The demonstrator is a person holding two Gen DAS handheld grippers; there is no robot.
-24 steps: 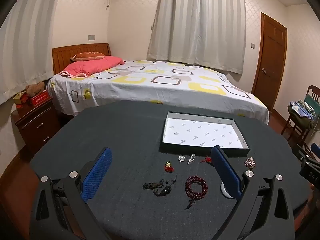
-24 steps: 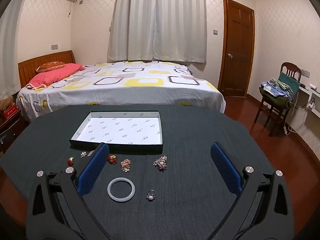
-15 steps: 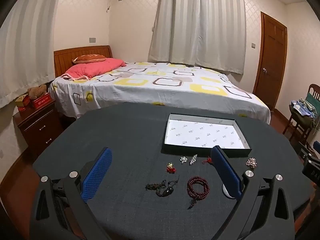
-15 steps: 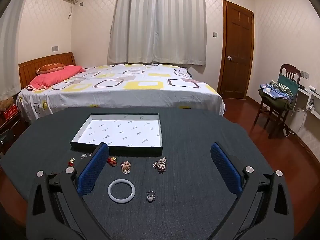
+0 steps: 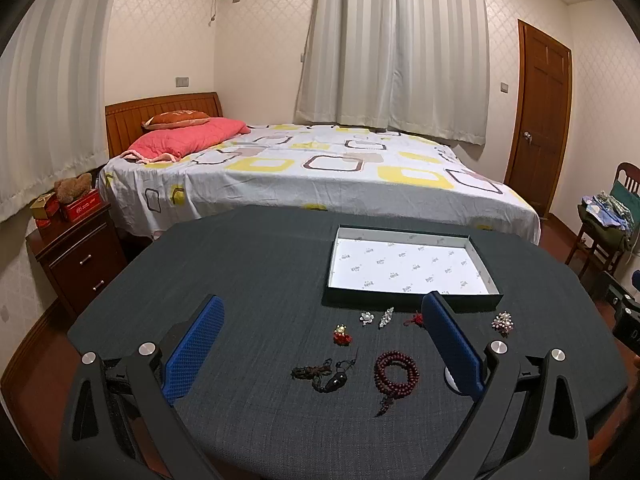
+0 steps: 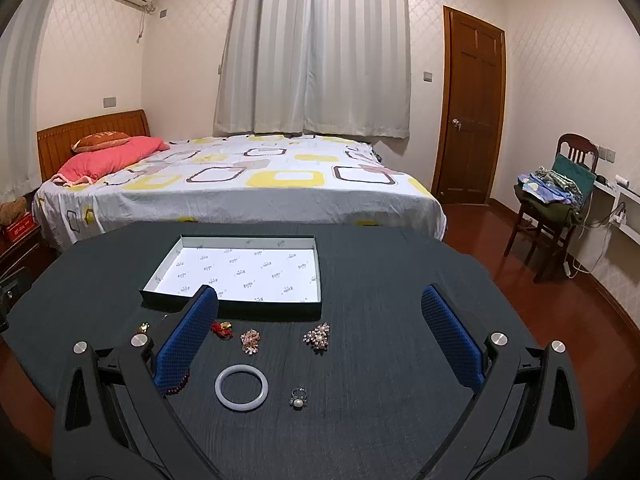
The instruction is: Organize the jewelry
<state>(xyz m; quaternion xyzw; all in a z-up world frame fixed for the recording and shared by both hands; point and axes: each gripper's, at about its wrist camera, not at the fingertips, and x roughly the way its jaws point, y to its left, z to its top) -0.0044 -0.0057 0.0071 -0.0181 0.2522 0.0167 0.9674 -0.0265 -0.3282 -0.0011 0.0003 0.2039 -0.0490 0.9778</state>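
A shallow box (image 5: pixel 412 236) with a white lining lies on the dark table; it also shows in the right wrist view (image 6: pixel 248 304). In front of it lie small jewelry pieces. The left wrist view shows a red bead bracelet (image 5: pixel 396 373), a dark cord necklace (image 5: pixel 325 374), a red charm (image 5: pixel 341 336) and small silver brooches (image 5: pixel 386 317). The right wrist view shows a white jade bangle (image 6: pixel 241 387), a pearl ring (image 6: pixel 298 398) and two pearl brooches (image 6: pixel 317 337). My left gripper (image 5: pixel 320 344) and right gripper (image 6: pixel 318 340) are open, empty, above the pieces.
The dark cloth table (image 5: pixel 256 280) ends near a bed (image 5: pixel 320 168) behind it. A nightstand (image 5: pixel 76 248) stands at the left. A chair with clothes (image 6: pixel 556 200) and a door (image 6: pixel 472 108) are at the right.
Both cameras have risen and tilted slightly, so the table and jewelry sit lower in view. No piece has moved. Both grippers stay open.
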